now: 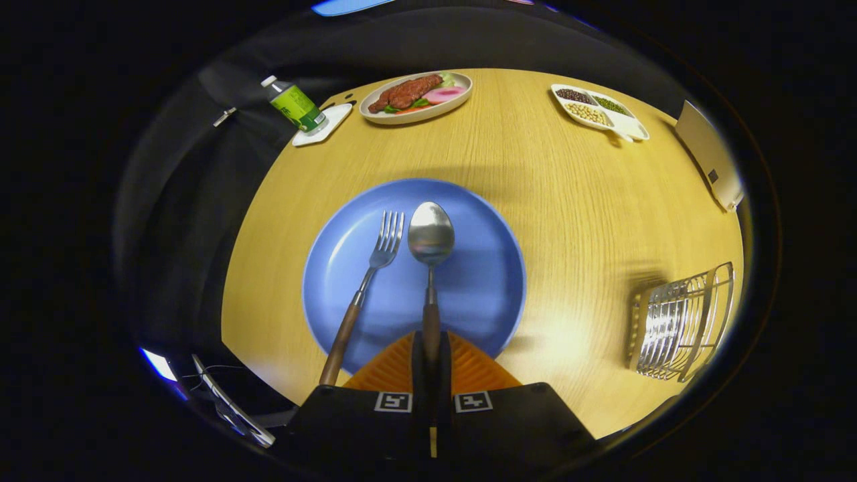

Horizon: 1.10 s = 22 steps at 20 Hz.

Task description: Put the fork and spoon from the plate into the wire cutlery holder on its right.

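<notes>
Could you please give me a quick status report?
Gripper shut on spoon handle. Fork on blue plate. Wire cutlery holder right, path open.

Far across table (pixel 569 194): bottle (pixel 294 106) on coaster (pixel 323 125), food platter (pixel 416 96), divided bean dish (pixel 598 110).

The table (pixel 569 201) is lit brightly from above, with a glare patch near the holder (pixel 679 325). Soft shadows are cast beside the holder and behind the plate (pixel 482 281). Strong fisheye bending is seen at the rim, where detail is dimmed and blurred.
</notes>
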Available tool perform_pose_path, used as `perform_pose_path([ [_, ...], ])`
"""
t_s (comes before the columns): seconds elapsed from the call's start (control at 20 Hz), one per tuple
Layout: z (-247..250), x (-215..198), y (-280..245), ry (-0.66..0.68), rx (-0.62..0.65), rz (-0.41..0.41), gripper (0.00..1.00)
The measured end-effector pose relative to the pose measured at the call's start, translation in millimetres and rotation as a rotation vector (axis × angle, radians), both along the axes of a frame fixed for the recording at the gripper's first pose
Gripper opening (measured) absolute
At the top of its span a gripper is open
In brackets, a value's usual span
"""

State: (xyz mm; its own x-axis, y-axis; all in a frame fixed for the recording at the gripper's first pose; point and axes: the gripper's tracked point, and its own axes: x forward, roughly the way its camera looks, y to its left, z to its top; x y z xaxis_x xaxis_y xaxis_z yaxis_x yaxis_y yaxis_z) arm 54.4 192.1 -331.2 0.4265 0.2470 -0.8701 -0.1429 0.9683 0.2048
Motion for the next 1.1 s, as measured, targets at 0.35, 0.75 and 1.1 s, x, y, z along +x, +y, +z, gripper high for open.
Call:
perform_pose_path([
  [0.35, 54, -33, -45, -0.011, 0.037, 0.059, 0.08],
  [0.75, 113, -77, -149, 0.065, -0.103, 0.230, 0.08],
  [1.1, 132, -81, -214, 0.181, -0.159, 0.246, 0.08],
])
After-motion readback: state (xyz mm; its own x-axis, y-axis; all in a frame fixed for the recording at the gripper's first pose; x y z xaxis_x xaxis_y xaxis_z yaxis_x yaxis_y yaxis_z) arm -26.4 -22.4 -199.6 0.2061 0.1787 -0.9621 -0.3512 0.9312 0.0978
